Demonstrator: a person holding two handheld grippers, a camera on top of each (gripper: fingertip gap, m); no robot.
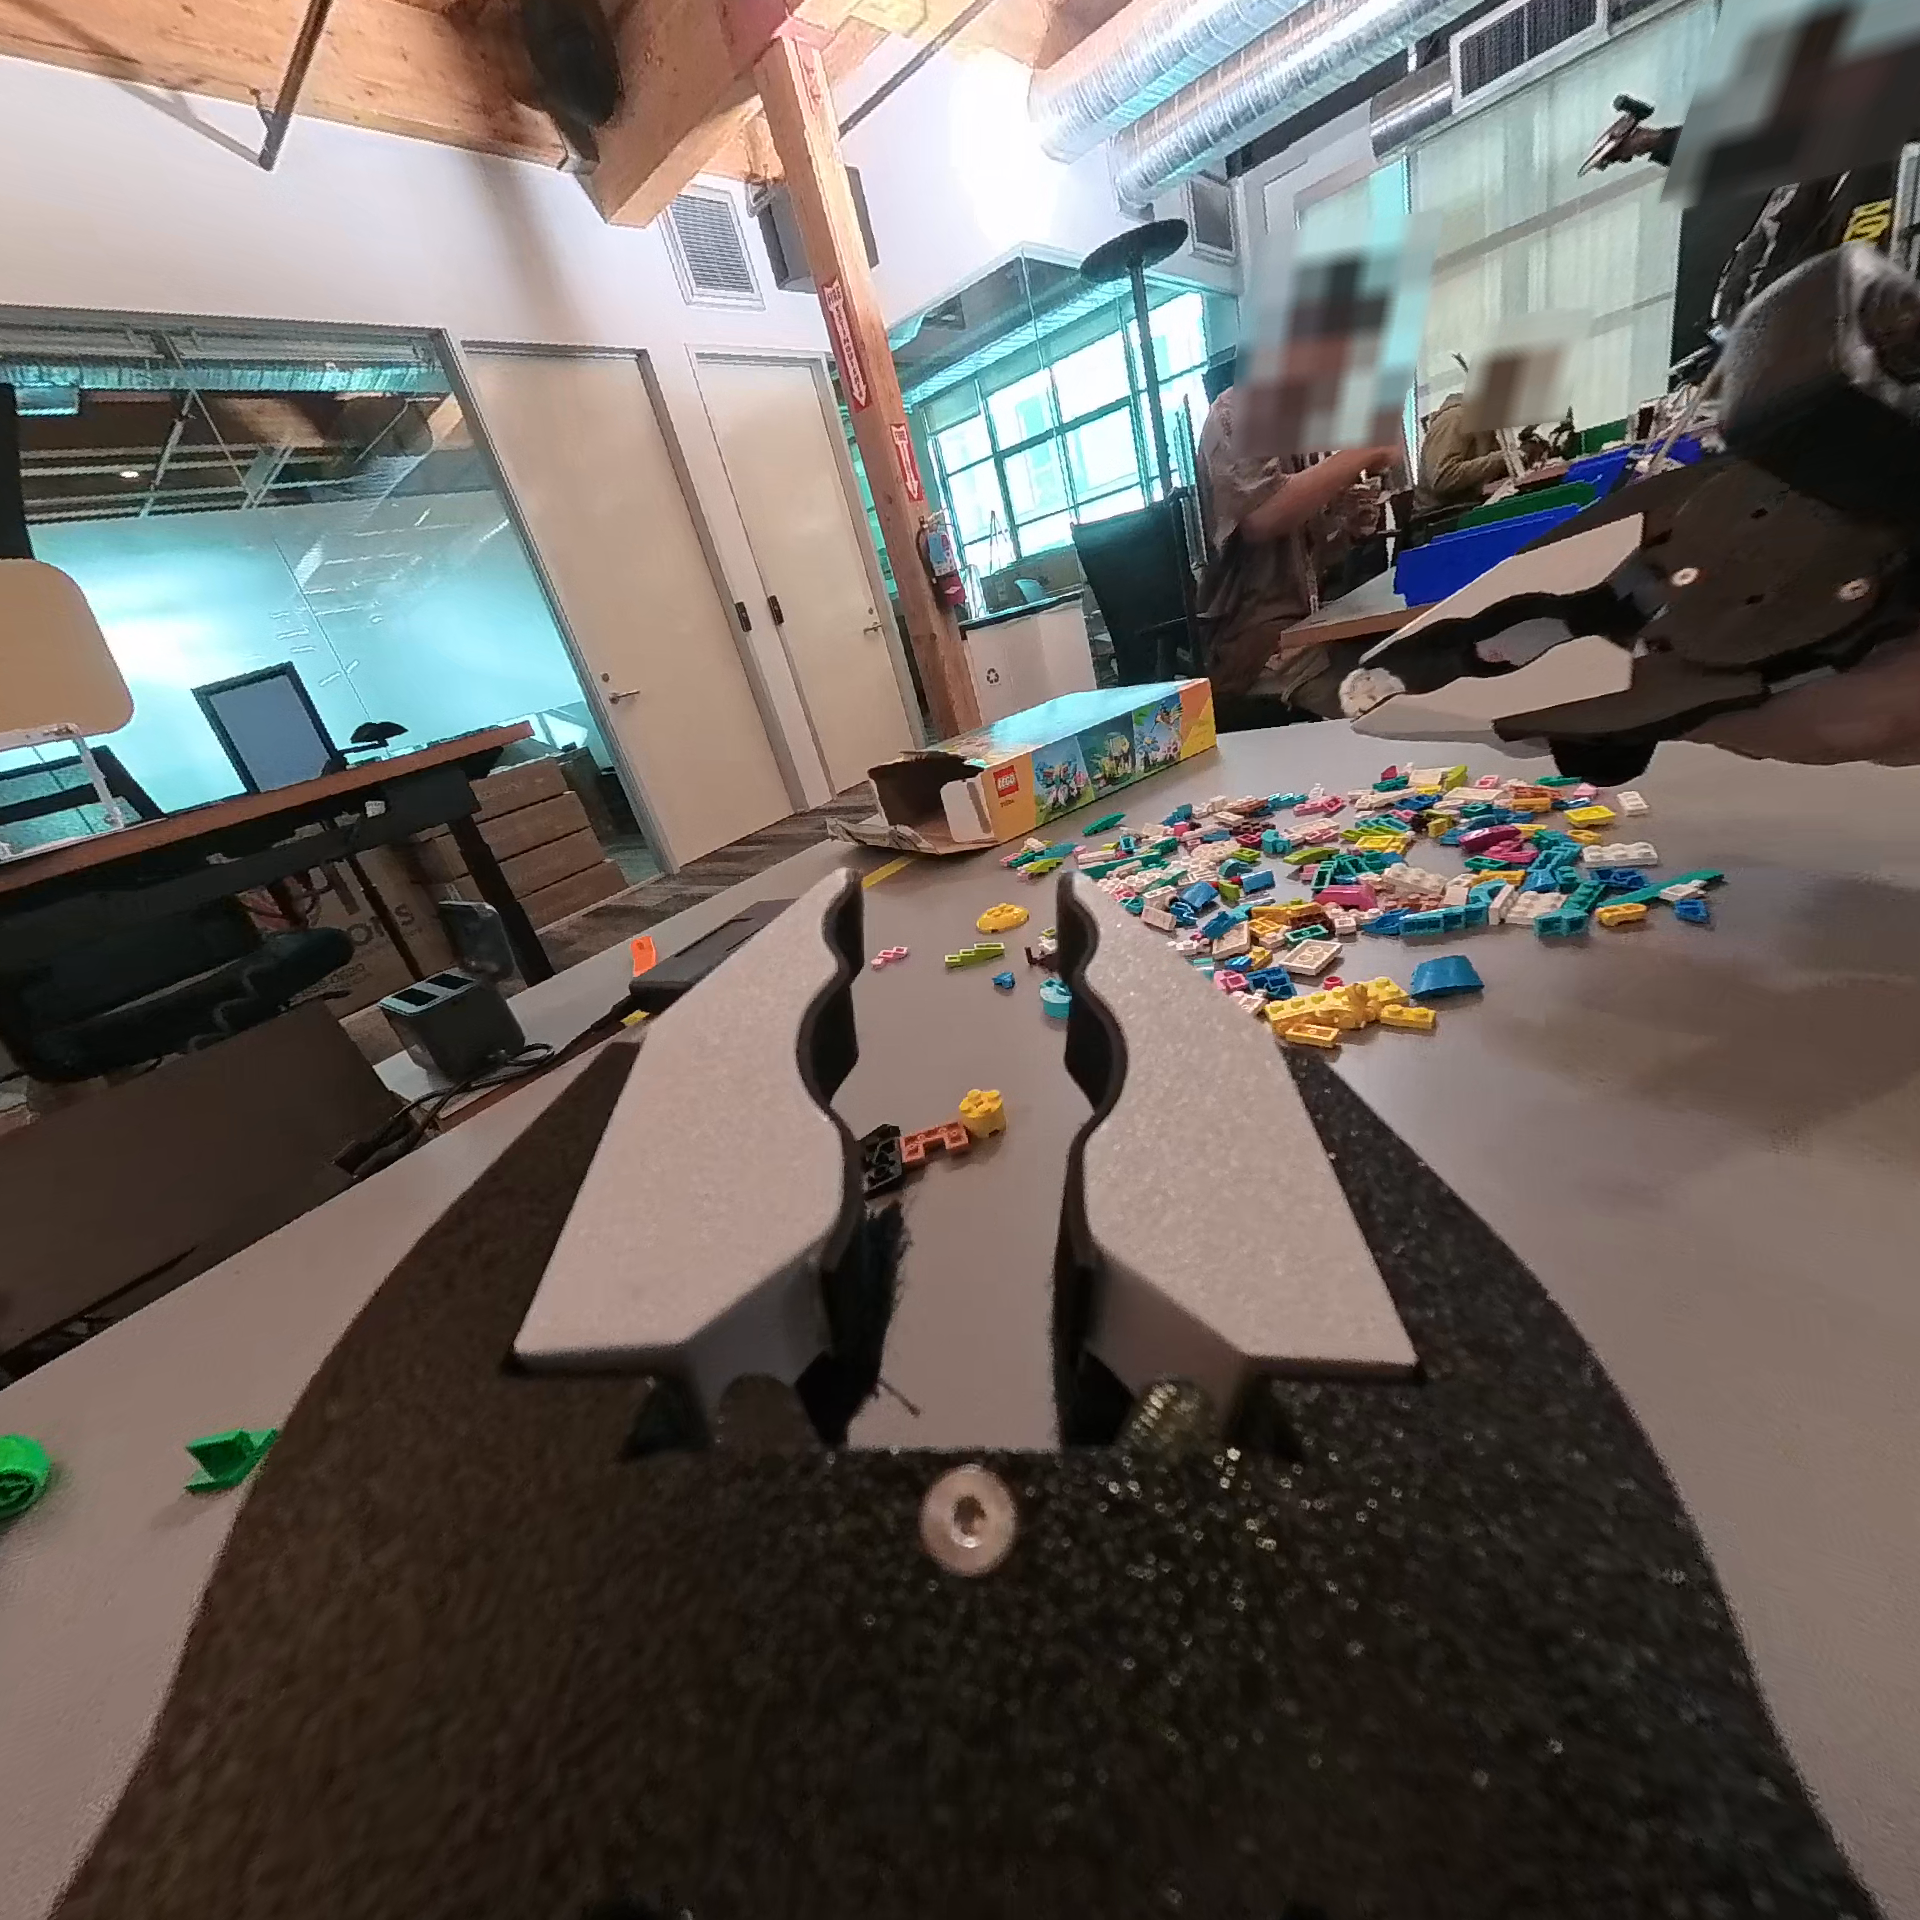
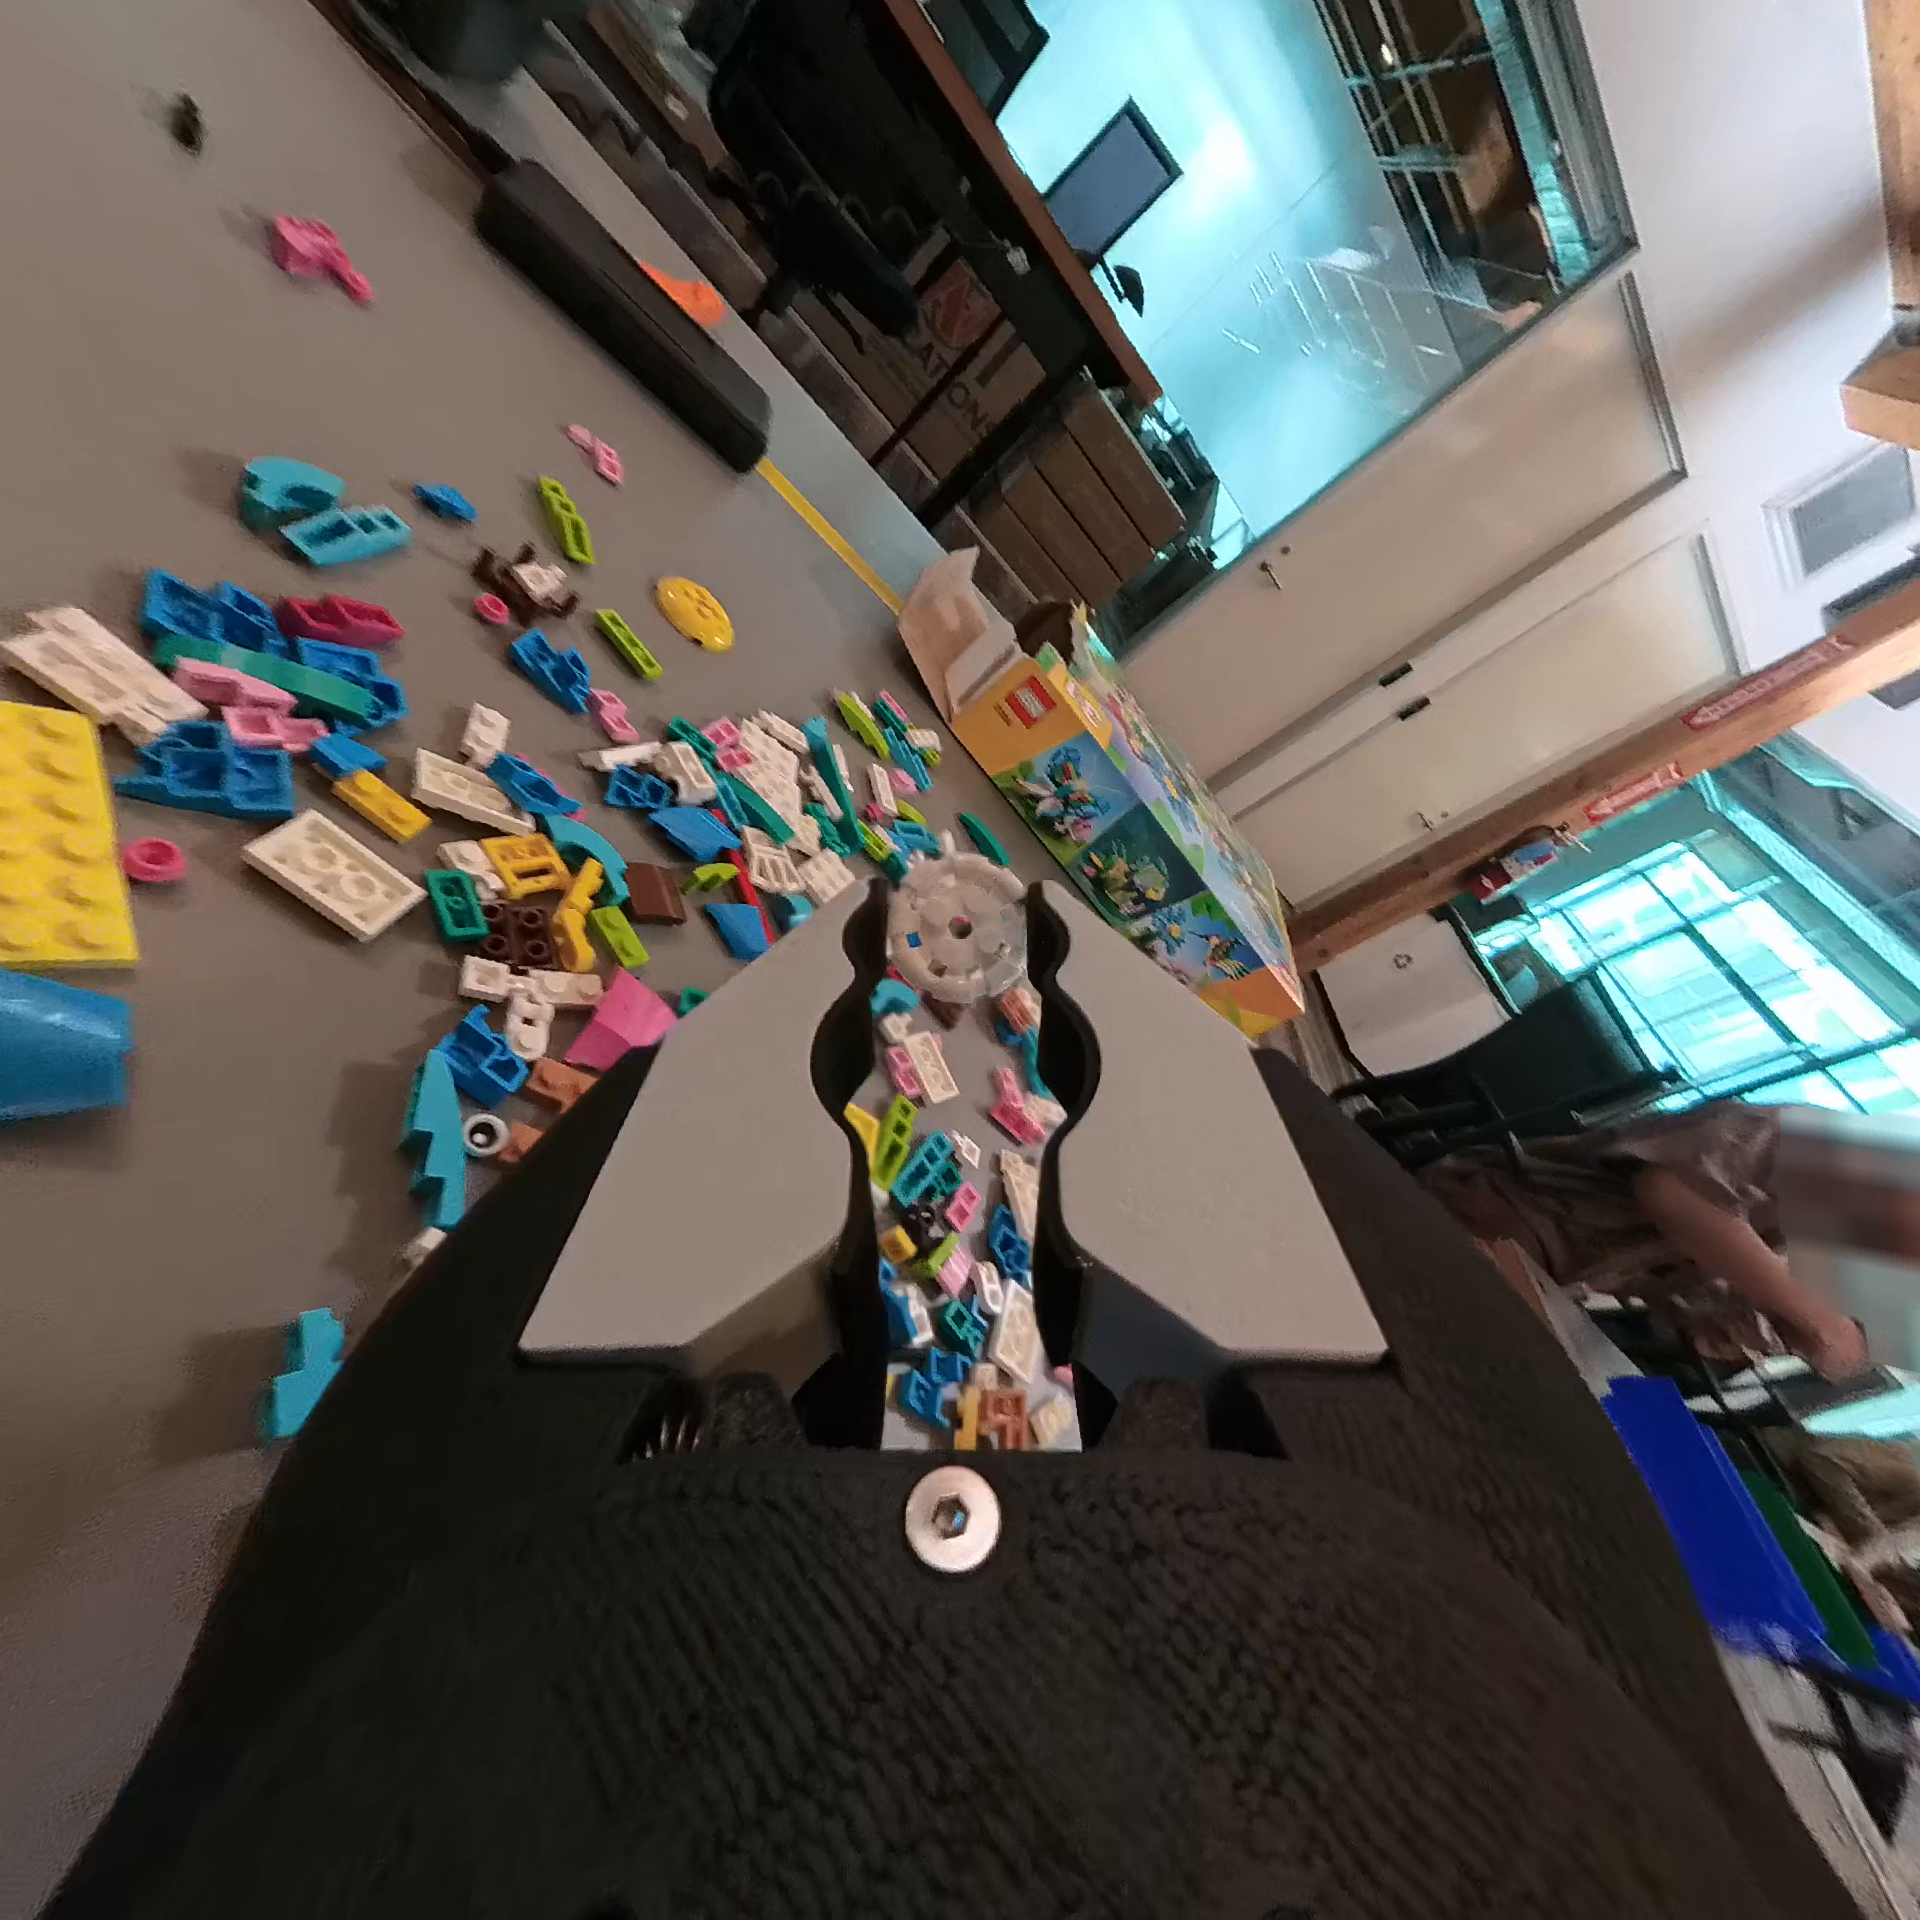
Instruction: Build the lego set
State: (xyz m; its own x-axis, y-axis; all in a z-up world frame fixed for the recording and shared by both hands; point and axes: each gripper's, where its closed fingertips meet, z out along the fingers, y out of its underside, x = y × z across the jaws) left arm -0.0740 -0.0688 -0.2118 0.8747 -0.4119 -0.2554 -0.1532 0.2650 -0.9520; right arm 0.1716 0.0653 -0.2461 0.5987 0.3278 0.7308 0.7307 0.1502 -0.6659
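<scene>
Many bricks: we see the loose lego pieces (image 1: 1382, 883) scattered over the grey surface (image 1: 1558, 1091).
Box: the lego box (image 1: 1081, 758) lies open at the far edge.
Left fingers (image 1: 961, 904): parted, empty.
Right fingers (image 2: 956, 904): we see them pinching a white round piece (image 2: 956, 940) above the pile.
Room: we note wooden beams, white doors, glass-walled office.
</scene>
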